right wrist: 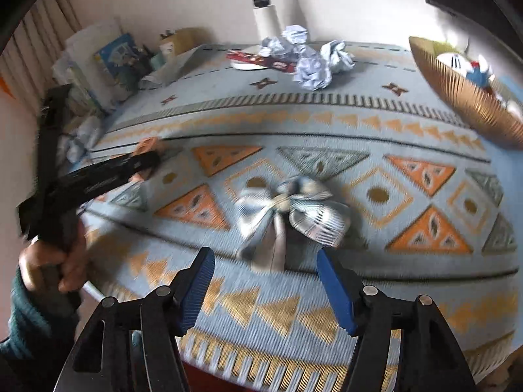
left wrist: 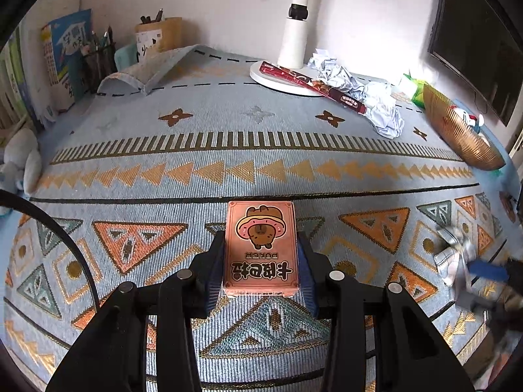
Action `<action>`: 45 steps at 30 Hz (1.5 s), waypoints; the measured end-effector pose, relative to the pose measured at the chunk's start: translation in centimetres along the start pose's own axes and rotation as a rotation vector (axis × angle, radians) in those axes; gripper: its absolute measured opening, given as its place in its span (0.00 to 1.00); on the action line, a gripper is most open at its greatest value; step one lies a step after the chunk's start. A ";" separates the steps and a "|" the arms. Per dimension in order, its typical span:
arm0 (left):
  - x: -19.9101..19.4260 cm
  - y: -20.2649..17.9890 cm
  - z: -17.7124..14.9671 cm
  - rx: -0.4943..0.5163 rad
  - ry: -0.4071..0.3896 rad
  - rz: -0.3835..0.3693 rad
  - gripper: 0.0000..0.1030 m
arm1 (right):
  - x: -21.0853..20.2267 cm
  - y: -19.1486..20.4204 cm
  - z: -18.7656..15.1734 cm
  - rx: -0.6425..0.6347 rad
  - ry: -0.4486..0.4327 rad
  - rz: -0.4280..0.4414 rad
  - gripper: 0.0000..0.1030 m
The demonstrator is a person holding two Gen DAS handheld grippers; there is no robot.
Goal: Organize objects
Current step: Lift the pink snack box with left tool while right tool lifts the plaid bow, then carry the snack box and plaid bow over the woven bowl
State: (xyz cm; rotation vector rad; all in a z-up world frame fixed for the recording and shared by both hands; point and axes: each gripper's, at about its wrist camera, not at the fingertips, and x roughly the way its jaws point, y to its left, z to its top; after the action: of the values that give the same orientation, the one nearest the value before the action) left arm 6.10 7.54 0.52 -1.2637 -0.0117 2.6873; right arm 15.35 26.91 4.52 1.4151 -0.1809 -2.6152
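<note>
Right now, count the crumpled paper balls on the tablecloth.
3, going by the right wrist view: one crumpled paper ball nearest the lamp pole, one in front of it, one to its right. They touch, so more may be hidden.

We see a desk [left wrist: 228,124] covered by a pale blue woven cloth [left wrist: 130,170] patterned with orange triangles and dark stripes. Behind it stands a plain off-white wall [left wrist: 228,6]. A white lamp post [left wrist: 295,19] rises from a round white base [left wrist: 261,75] at the back. A dark screen [left wrist: 477,39] hangs at the right. Daylight glares from the right.
</note>
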 end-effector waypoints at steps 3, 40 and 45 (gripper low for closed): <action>0.0 0.1 0.0 -0.004 0.000 -0.005 0.36 | 1.3 -0.6 1.7 0.047 -0.046 -0.006 0.62; -4.9 -13.1 8.7 0.166 -0.101 -0.294 0.36 | -12.1 -10.8 3.2 0.147 -0.382 -0.207 0.17; -4.5 -19.4 14.3 0.203 -0.140 -0.430 0.36 | -17.8 -15.6 6.3 0.208 -0.514 -0.304 0.18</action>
State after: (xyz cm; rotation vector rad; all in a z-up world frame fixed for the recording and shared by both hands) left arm 0.92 26.91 14.69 -0.8924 -0.0250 2.3309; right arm 18.31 45.94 19.69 0.8369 -0.3292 -3.2551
